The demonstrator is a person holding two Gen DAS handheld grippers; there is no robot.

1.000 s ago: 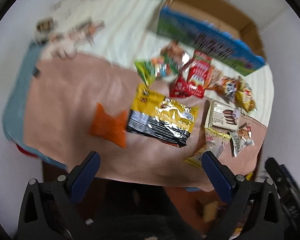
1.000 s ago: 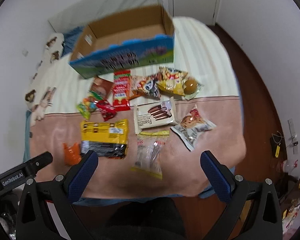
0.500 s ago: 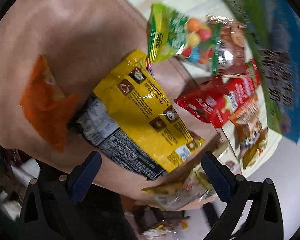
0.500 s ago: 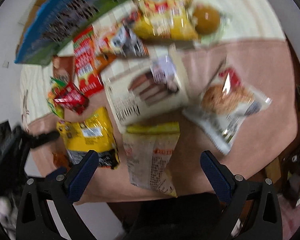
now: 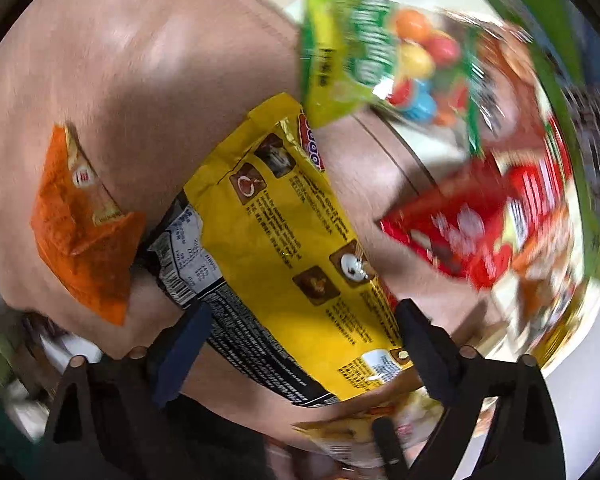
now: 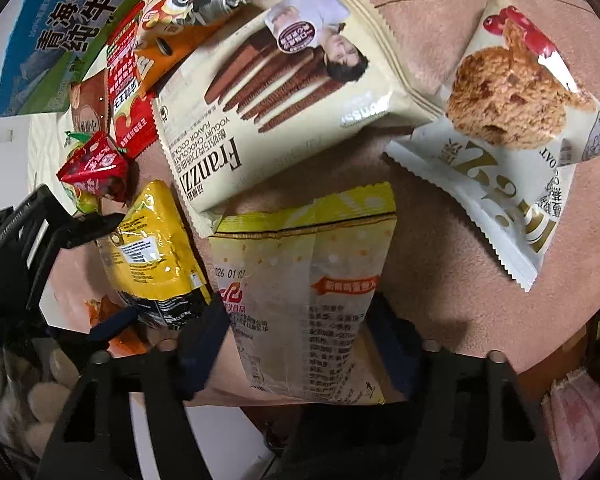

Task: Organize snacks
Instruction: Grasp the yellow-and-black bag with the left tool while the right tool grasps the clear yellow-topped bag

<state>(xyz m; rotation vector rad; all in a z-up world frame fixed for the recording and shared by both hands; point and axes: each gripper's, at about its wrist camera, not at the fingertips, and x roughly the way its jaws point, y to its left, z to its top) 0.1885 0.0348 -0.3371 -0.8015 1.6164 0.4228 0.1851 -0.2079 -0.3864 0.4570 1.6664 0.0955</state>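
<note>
Nothing is looking sorted yet: all the snacks I can see are still lying loose on the pink blanket (image 6: 440,280), and the blue and green carton (image 6: 60,28) at the far side is showing only its printed wall, so I cannot tell if anything is inside it. The left gripper (image 5: 300,336) is hanging low over the yellow and black bag (image 5: 276,240), with its jaws standing wide apart on both sides of the bag's near end and holding nothing. The right gripper (image 6: 296,344) is doing the same over the pale yellow packet (image 6: 304,300), its jaws open wide with the packet's lower part lying between them, not yet pinched as far as I can judge. So I am thinking the first picks are only beginning and almost the whole task is remaining. Around the left gripper, the orange packet (image 5: 84,220) is touching the dark end of the yellow and black bag, and the green candy bag (image 5: 372,52) is overlapping its far corner, so these may be dragged along. The red packet (image 5: 468,220) is lying near but apart; this part of the left view is blurred. On the right side, the Franzzi cookie pack (image 6: 276,92) is lying just at the top edge of the pale yellow packet, and the oat cookie bag (image 6: 512,132) is resting beside it, a little apart. The small red pyramid pack (image 6: 96,168) is sitting near the left gripper's finger.
</note>
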